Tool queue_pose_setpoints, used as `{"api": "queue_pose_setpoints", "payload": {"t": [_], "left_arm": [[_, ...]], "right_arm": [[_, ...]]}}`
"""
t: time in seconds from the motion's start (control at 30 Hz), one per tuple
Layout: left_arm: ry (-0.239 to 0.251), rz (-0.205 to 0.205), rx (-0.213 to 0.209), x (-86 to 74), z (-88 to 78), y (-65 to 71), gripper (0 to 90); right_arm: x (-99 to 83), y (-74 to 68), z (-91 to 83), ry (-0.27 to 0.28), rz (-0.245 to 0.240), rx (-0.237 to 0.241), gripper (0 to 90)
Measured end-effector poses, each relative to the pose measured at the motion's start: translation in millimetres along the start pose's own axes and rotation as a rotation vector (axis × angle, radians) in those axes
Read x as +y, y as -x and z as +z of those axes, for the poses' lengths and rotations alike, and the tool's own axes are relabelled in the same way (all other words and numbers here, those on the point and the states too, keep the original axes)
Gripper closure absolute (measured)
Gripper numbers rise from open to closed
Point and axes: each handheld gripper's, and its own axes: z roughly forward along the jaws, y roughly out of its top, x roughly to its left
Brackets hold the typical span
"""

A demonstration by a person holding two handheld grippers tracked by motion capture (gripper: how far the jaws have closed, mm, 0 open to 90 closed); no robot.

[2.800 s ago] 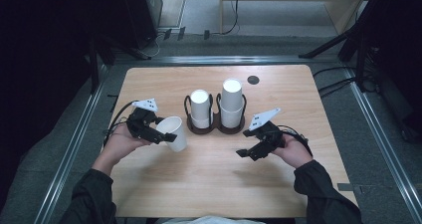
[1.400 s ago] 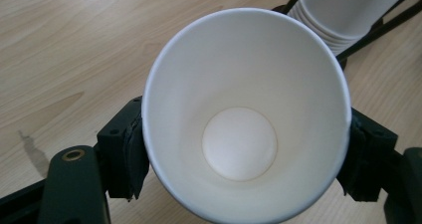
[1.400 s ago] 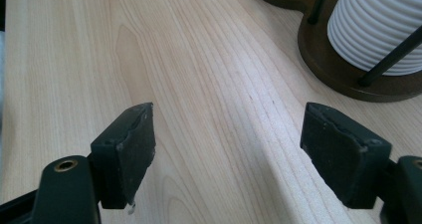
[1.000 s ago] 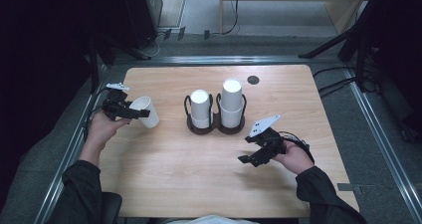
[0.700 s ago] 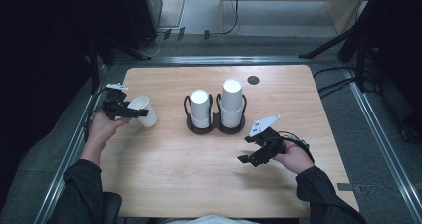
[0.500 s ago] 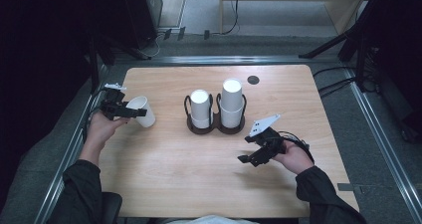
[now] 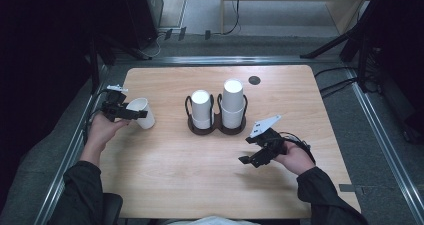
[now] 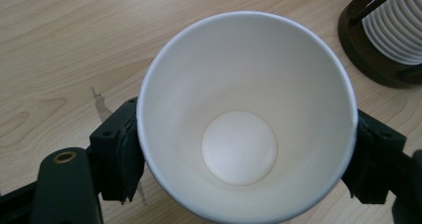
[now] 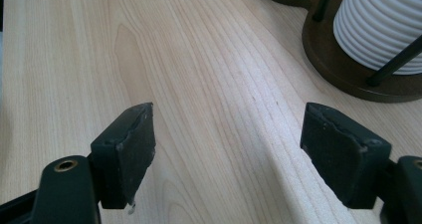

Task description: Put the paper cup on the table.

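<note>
At the near edge of the table (image 7: 210, 185) the person's two sleeves come in, one toward each near corner. Just beyond, on the right half and a little nearer than the middle, the right gripper (image 7: 254, 157) hovers low over bare wood with its jaws spread wide and nothing between them; the right gripper view shows the same two black pads standing apart over the wood grain, with the dark base of the cup holder (image 9: 348, 59) off at the upper right. Farther out and close to the left edge, the left gripper (image 7: 131, 114) has the white paper cup (image 7: 141, 112) between its jaws, one pad on each side of the cup's wall. In the left gripper view the cup (image 8: 246, 114) is seen from its open mouth, empty down to its round bottom, and both pads touch its rim (whether the cup's base rests on the table or hangs just clear of it cannot be told). Around the middle of the table, well apart from the held cup, stands the dark two-ring holder, carrying two stacks of upturned white cups, the right stack (image 7: 233, 102) taller than the left stack (image 7: 202, 107). Beyond them, near the far edge, lies a small dark disc (image 7: 254, 80).
</note>
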Motion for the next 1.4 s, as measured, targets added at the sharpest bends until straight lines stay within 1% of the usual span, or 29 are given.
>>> {"api": "queue_pose_setpoints", "payload": {"t": [0.27,0.3,0.33,0.4,0.5,0.6,0.67,0.83,1.1,1.2,1.23,1.33,1.4], "left_arm": [[0.004,0.012,-0.004,-1.0,1.4,1.2,17.6],[-0.001,0.013,-0.007,-0.9,2.0,1.4,16.2],[-0.003,0.013,-0.008,-0.9,3.0,1.8,13.0],[-0.004,0.019,-0.005,-0.9,3.7,2.8,11.8],[-0.005,0.019,-0.017,-0.5,4.0,3.2,10.4],[-0.005,0.016,-0.027,-0.6,3.9,3.2,9.6],[0.001,0.004,-0.043,-0.5,3.3,2.4,9.2],[-0.003,-0.008,-0.055,-0.7,3.4,1.5,7.9],[-0.001,-0.018,-0.067,-0.1,2.4,1.5,7.8],[-0.002,-0.025,-0.078,0.0,2.2,1.4,7.3],[0.000,-0.027,-0.089,-0.1,2.1,1.3,7.3],[-0.004,-0.027,-0.099,0.7,1.7,2.6,4.1],[-0.005,-0.025,-0.104,1.1,1.5,3.3,3.9]], "right_arm": [[0.1,-0.2,0.0,0.001,-0.001,0.002,22.2],[0.1,-0.2,0.0,0.000,-0.002,0.001,22.2],[0.1,-0.2,0.0,0.001,-0.001,0.002,22.2],[0.1,-0.1,-0.2,0.001,-0.001,0.002,22.2],[0.1,-0.3,-0.1,0.002,0.000,0.003,22.2],[0.1,-0.2,0.2,0.000,-0.002,0.004,22.2],[0.2,-0.3,0.0,0.001,-0.001,0.004,22.2],[0.0,0.1,-0.5,0.002,-0.002,0.003,22.2],[0.1,0.0,-0.7,0.004,-0.002,0.003,22.2],[0.1,0.0,-0.7,0.003,-0.002,0.003,22.2],[0.1,0.0,-0.8,0.003,-0.002,0.003,22.2],[0.1,0.0,-0.8,0.003,-0.002,0.003,22.2],[0.0,0.1,-0.8,0.002,-0.003,0.003,22.2]]}}
